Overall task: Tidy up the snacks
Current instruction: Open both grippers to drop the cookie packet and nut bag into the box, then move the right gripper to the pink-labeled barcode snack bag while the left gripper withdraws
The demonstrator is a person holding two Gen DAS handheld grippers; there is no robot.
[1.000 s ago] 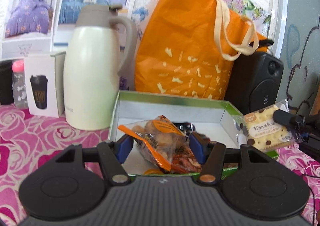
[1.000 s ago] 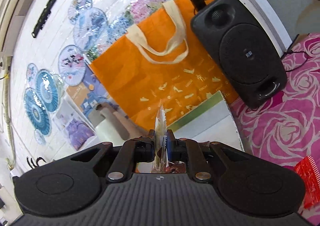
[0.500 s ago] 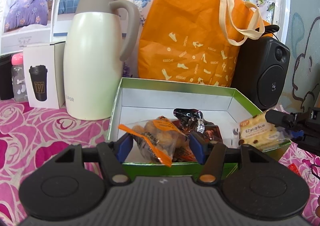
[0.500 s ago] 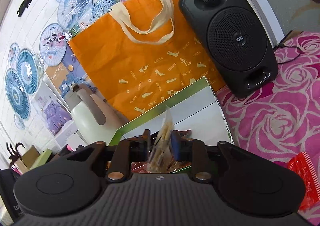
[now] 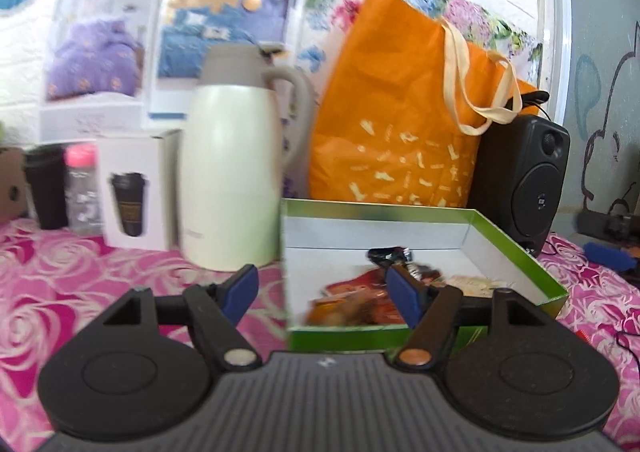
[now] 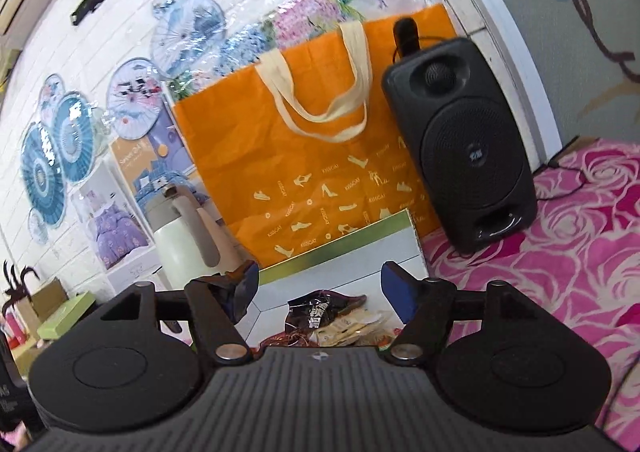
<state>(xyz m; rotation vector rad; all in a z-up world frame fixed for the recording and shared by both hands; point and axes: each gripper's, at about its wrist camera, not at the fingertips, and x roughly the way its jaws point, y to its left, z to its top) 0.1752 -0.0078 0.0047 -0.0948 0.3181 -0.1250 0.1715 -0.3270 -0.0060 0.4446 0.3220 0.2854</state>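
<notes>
A green box with a white inside [image 5: 516, 248] sits on the pink rose tablecloth. Several snack packets lie in it: an orange bag [image 5: 344, 308], a dark wrapper [image 5: 390, 254] and a pale biscuit pack [image 5: 474, 283]. My left gripper [image 5: 322, 288] is open and empty, at the box's near left corner. My right gripper [image 6: 318, 286] is open and empty above the box [image 6: 340, 252], over the dark wrapper [image 6: 316, 314] and the biscuit pack [image 6: 352, 326].
A cream thermos jug [image 5: 230, 179] stands left of the box. An orange tote bag [image 5: 400, 131] and a black speaker [image 5: 524, 179] stand behind it. A white cup carton [image 5: 136, 187], a bottle and a dark cup stand far left. A cable [image 5: 624, 344] lies at right.
Both grippers have opened and let their packets fall into the box. The left gripper has drawn back and shifted left; the right one has lifted, empty.
</notes>
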